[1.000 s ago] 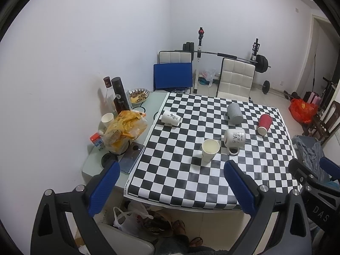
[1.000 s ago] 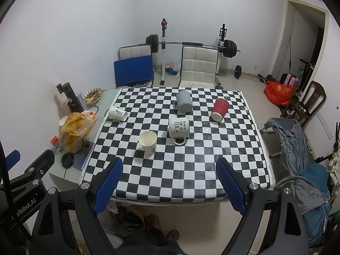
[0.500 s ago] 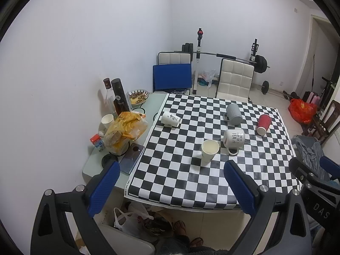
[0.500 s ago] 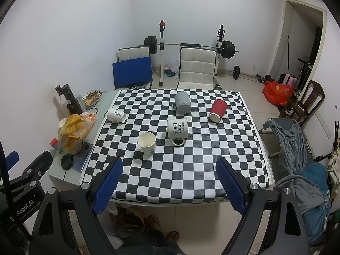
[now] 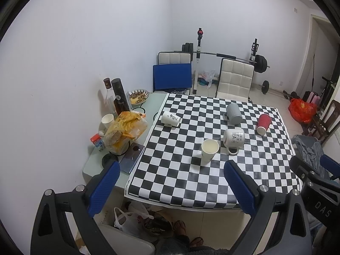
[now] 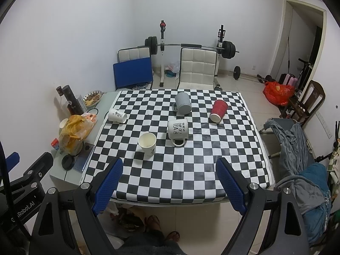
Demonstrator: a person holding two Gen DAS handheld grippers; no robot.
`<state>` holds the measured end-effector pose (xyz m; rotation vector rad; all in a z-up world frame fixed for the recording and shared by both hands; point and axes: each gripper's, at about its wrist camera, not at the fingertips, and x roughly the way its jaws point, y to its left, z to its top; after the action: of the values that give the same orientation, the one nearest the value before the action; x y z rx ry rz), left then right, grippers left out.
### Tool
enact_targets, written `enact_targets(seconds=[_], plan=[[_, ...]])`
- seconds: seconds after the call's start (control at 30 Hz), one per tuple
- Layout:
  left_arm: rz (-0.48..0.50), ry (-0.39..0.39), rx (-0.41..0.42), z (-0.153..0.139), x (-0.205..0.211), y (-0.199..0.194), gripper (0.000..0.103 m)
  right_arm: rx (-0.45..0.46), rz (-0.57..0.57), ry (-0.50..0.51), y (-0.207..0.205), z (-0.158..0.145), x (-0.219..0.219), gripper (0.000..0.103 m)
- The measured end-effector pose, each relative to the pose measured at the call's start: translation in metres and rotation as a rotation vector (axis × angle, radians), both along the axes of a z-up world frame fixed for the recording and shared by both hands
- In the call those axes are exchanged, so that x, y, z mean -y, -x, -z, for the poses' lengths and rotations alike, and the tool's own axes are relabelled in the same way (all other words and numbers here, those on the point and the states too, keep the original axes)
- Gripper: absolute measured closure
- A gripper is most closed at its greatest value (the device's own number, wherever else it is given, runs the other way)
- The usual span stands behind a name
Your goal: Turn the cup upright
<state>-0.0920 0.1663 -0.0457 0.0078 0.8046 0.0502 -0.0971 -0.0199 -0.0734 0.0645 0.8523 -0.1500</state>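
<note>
A lived-in home room is doubling as dining space and gym: a barbell rack is standing against the far wall behind padded chairs, a checkered table is sitting mid-room, and clothes are lying draped at the right.

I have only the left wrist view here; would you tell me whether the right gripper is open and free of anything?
Observer: Yes, the right gripper is open, and there is nothing between its blue fingers.
Operator: Thank you. Is anything printed on the near side of the upright paper cup? It looks plain to me.
Observer: The right wrist view shows a small dark print low on its near side. It is too small to read.
</note>
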Motion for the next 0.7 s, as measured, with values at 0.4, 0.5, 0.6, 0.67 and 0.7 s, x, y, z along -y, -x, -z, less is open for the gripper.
enact_targets(seconds=[0.4,0.5,0.6,0.67,0.7], plan=[[-0.001,0.0,0.001,-0.0013,-0.0002,0.001,0.003,0.002,0.002,0.0,0.0015,0.0006,0.0004,0.012],[-0.002,-0.002,0.001,-0.0012,-0.0001,0.001,0.003,0.002,0.002,-0.003,0.0013,-0.0013,0.0003,0.012],[-0.005,-0.001,-0.002,-0.0017,-0.0012,0.0016,0.003,-0.001,0.002,-0.004,0.0005,-0.003,-0.0005,0.012],[-0.005,-0.002,-0.001,-0.0035,-0.0036,0.0022,0.003,-0.001,0.001,-0.005,-0.0005,-0.0049,-0.0019,0.012],[-0.007,-0.004,-0.001,-0.0046,-0.0051,0.0028,0.003,0.0,0.001,-0.005,-0.0005,-0.005,-0.0021,0.012]])
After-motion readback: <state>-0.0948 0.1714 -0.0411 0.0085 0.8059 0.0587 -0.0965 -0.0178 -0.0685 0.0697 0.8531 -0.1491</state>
